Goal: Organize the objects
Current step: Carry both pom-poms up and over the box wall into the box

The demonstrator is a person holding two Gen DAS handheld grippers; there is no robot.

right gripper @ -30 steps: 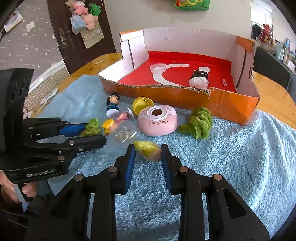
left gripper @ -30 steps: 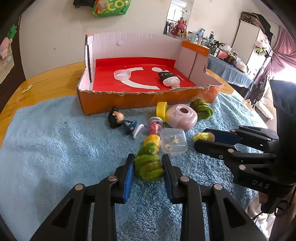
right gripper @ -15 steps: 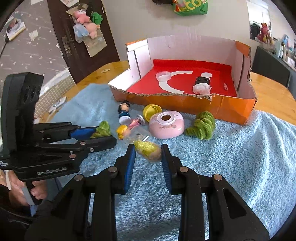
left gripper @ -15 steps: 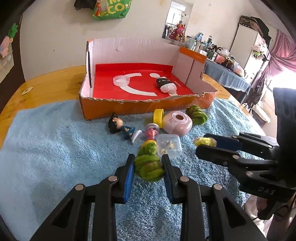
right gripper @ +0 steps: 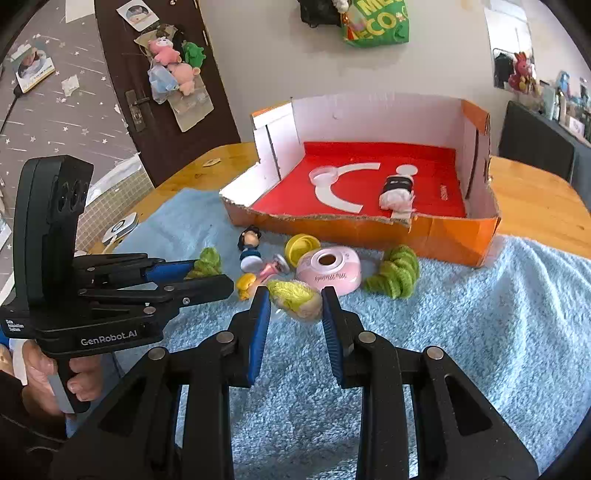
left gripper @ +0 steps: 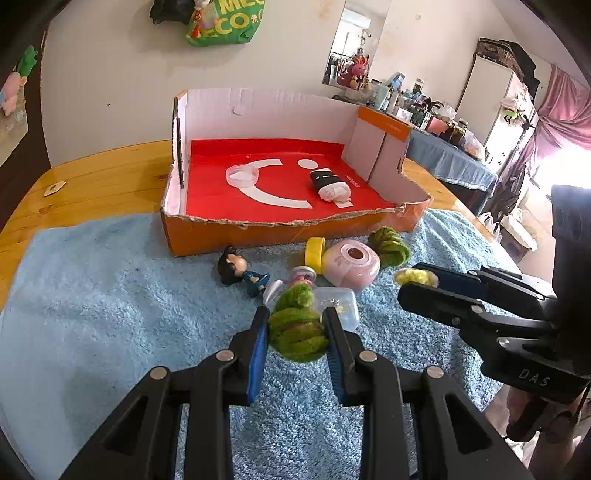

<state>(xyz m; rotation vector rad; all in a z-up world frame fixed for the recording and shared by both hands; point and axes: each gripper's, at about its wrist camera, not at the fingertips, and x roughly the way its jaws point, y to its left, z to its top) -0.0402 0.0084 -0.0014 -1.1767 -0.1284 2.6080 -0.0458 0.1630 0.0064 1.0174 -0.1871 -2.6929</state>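
Over blue towel (left gripper: 92,314) I clench green plush (left gripper: 297,332) in left gripper (left gripper: 297,332) and yellow plush (right gripper: 297,299) in right gripper (right gripper: 295,306); either squashy toy may slip free before the far box (left gripper: 277,230).

Ahead of my left gripper I see a green bag (left gripper: 225,22) hanging on the wall and a mirror (left gripper: 347,44); up-left of my right one, plush toys (right gripper: 173,62) on a dark door (right gripper: 147,92).

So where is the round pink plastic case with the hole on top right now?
The round pink plastic case lies on the blue fluffy towel, in front of the orange cardboard box, between the yellow cap and a green knitted toy.
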